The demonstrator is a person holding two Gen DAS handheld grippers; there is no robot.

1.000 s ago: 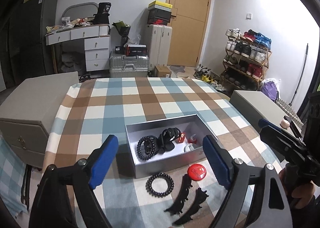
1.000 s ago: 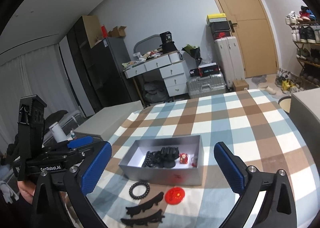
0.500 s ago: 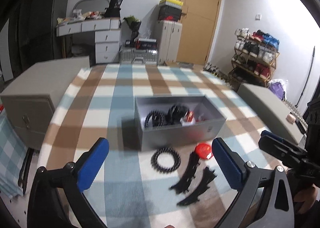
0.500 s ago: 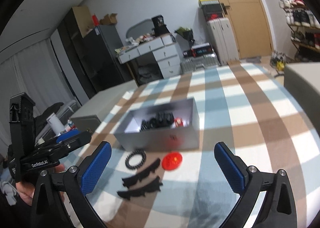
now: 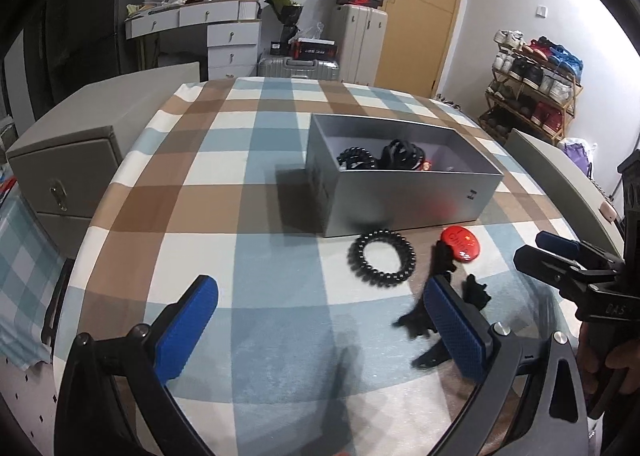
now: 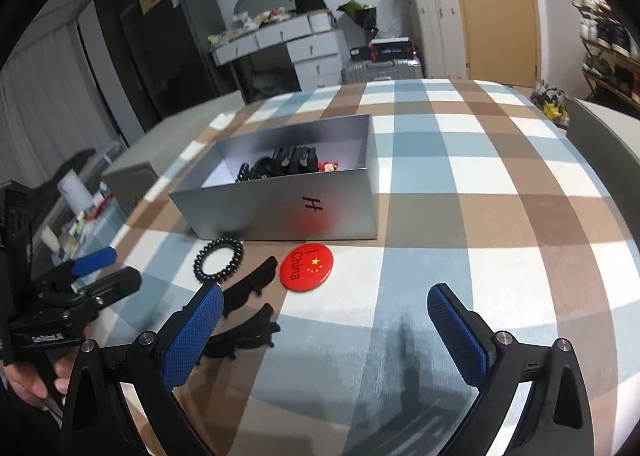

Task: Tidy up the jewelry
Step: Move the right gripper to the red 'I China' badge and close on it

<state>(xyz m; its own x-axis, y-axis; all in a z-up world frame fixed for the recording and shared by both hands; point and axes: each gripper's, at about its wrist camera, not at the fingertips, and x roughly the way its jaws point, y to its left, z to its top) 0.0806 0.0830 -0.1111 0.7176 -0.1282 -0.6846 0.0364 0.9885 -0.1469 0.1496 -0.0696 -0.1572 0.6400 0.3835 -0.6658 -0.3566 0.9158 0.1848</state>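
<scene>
Black coil hair tie (image 5: 382, 258) ahead of left tongs (image 5: 320, 320); both tongs spread wide, empty; right tongs (image 6: 326, 320).

Each black hand-held gripper (image 6: 326, 320) has blue textured pads (image 6: 192, 340) and silver screws.

Both grippers come down toward the checked worktop (image 5: 240, 184) and tip further forward. The left gripper (image 5: 320, 320) spreads its jaws wider than a second ago and nothing lies between them. Ahead of it the grey box (image 5: 404, 200) now stands closer and off to its right side, the black coil hair tie (image 5: 382, 258) just beyond its right finger, which now covers part of the black hair clips (image 5: 416, 326). The right gripper (image 6: 324, 330) drops nearer too; the red badge (image 6: 307, 266) now sits just ahead between its fingers, the clips beside its left finger.
</scene>
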